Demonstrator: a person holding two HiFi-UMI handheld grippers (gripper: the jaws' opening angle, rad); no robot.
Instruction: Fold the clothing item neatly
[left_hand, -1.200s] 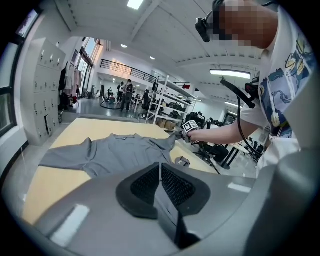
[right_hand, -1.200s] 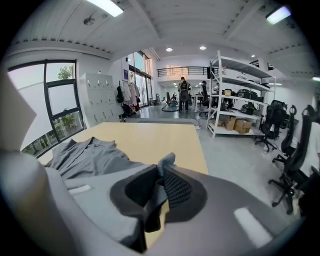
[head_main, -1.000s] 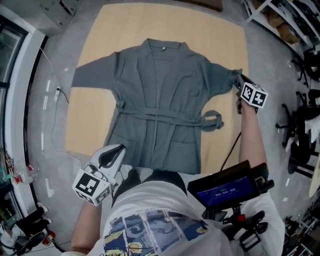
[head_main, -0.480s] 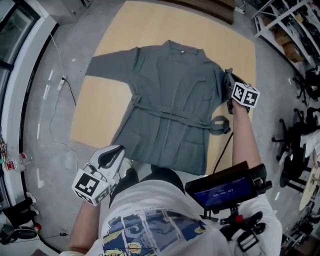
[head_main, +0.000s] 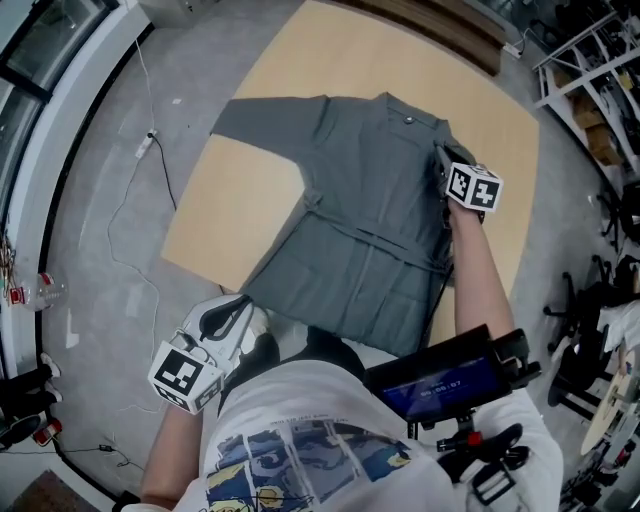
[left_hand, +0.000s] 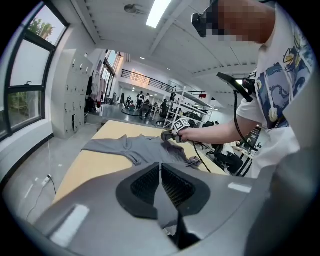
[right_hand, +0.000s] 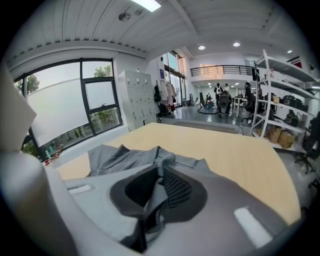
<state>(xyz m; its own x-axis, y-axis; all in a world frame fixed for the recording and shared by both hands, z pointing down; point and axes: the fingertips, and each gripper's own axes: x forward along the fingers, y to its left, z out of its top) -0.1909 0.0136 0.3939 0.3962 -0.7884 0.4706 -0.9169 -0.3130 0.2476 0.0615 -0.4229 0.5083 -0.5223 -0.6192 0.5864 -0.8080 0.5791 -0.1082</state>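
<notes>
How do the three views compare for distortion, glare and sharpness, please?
Head view: even light, mild bending at the edges, the robe fairly sharp. Left gripper view: strong fisheye, dark corners, ceiling light glaring. Right gripper view: fisheye too, window washed out, the robe in the right claw softly blurred.

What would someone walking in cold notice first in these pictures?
A grey robe lies spread on a tan board on the floor, with one sleeve stretched out to the left. The right gripper is clamped on fabric at the robe's right side. The left gripper is shut and empty, off the board's near edge.
</notes>
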